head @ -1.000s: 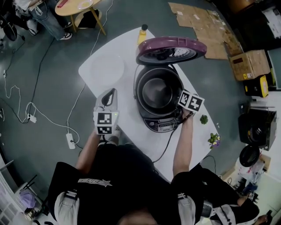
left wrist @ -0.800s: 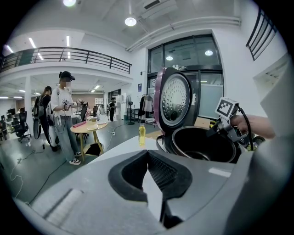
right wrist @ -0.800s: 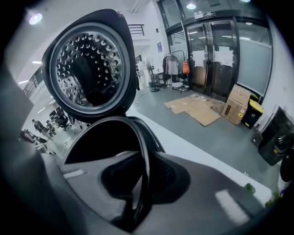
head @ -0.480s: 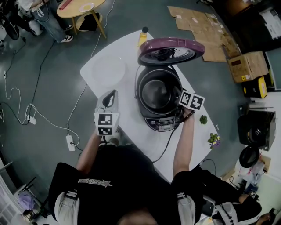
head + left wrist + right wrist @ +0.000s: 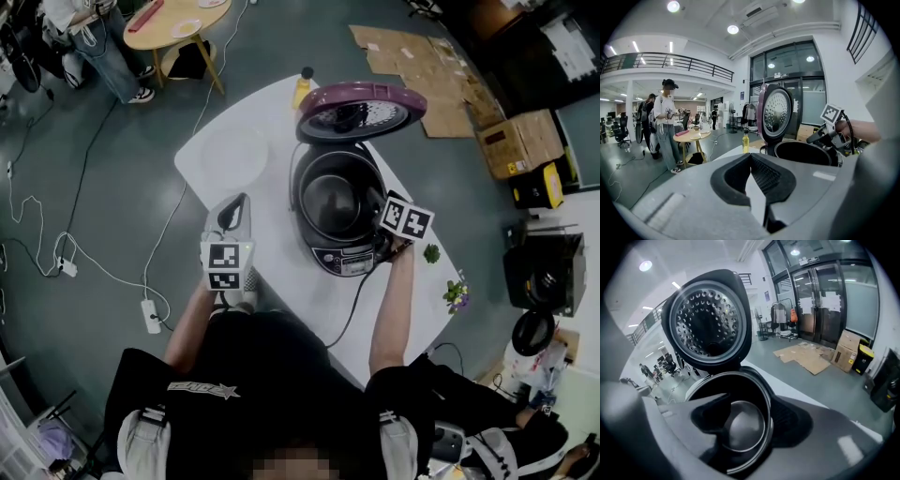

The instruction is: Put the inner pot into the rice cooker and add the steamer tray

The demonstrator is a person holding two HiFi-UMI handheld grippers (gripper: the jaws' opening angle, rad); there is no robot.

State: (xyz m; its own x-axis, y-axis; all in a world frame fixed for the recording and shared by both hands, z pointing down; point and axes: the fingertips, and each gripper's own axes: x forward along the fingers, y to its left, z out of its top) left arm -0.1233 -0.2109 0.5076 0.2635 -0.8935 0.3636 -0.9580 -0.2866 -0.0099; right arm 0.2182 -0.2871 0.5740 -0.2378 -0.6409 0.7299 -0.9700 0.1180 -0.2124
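Note:
The rice cooker (image 5: pixel 339 202) stands on the white table (image 5: pixel 281 272) with its purple lid (image 5: pixel 361 108) raised. The dark metal inner pot (image 5: pixel 743 427) sits inside it. My right gripper (image 5: pixel 380 234) is at the cooker's right rim; in the right gripper view its jaws (image 5: pixel 757 408) are opening and stand wide on either side of the pot's rim, with the pads not pressing on it. To the left of the cooker my left gripper (image 5: pixel 236 202) hovers over the table, its jaws (image 5: pixel 750 155) shut and empty. A white round tray (image 5: pixel 230 155) lies at the table's far left.
A yellow bottle (image 5: pixel 305 82) stands behind the cooker. The cooker's black cord (image 5: pixel 352 314) trails off the near table edge. Small green plants (image 5: pixel 435 253) lie at the right edge. A person (image 5: pixel 665 122) stands by a round wooden table (image 5: pixel 173 19).
The right gripper stays at the cooker's right rim and the left gripper stays beside the cooker. Only the view has shifted slightly.

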